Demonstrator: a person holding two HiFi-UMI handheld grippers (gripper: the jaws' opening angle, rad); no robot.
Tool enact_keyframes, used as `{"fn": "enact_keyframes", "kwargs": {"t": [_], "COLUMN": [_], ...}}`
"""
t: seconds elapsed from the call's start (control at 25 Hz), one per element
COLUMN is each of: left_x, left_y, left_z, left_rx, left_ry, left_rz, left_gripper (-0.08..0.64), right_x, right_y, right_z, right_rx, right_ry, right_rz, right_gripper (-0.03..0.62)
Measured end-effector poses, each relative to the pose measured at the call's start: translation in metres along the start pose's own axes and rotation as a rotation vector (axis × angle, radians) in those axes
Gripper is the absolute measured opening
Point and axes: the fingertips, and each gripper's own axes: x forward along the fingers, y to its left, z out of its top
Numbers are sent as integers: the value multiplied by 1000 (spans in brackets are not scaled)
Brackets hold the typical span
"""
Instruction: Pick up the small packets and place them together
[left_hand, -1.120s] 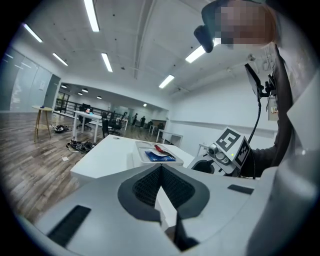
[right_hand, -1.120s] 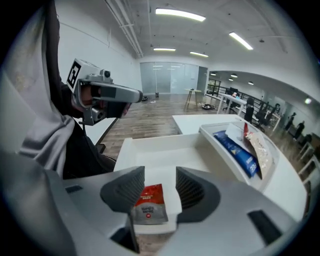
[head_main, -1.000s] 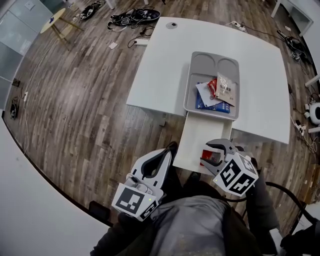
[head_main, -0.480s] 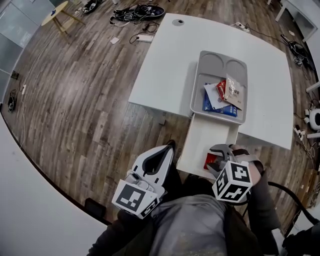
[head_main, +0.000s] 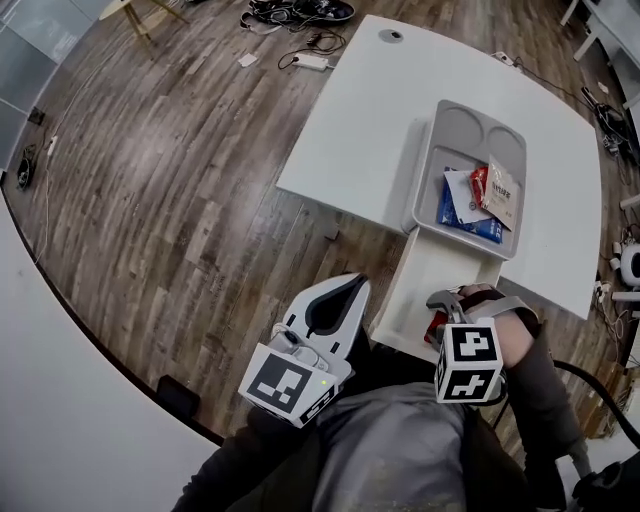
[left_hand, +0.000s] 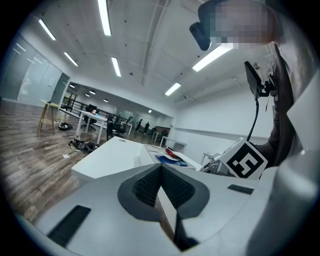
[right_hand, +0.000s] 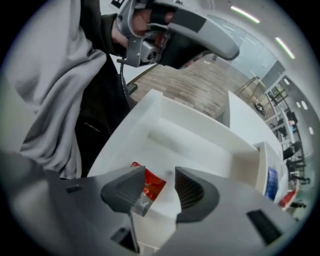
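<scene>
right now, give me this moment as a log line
right gripper: open, above red packet on shelf | left gripper: shut, empty | tray: holds packets

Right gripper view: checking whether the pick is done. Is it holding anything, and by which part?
Nothing is held. The right gripper has its jaws apart above the red packet, which lies on the white shelf; neither pad presses it.

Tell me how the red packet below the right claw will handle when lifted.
The red packet looks thin and flat with a silver sealed end: probably floppy and light. Flush on the smooth white shelf, it may slide rather than lift.
</scene>
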Motion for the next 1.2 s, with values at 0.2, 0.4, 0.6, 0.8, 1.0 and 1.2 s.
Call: {"fn": "enact_keyframes", "kwargs": {"t": [0.2,0.4,0.6,0.8,1.0,1.2], "left_x": [-2,-8,-2,12,22,27], "left_y": [12,19,7,-8,-9,-2], "left_z": [-4,-9,-1,8,7,4], "left_rx": [-38,-54,-22,4,3,-7], "left_ry": [-26,-16,9,35,58,64], "left_rz": [28,54,32,-23,-47,-44], "left_gripper": [-12,-12,-12,-12,-12,-12], "right_x": [2,-7,-28,-21,-8,-6], "right_y": [-17,-66,-67,-47,-49,-63], "right_z": [3,1,0,-3,-16,-24], "right_rx": [22,76,277,246,227,252], "right_ry": [-29,-88,-243,-201,-110,-102], "right_rz": [7,-267,-253,-144,-126,-153], "right_gripper": [161,43,43,195,216,120]}}
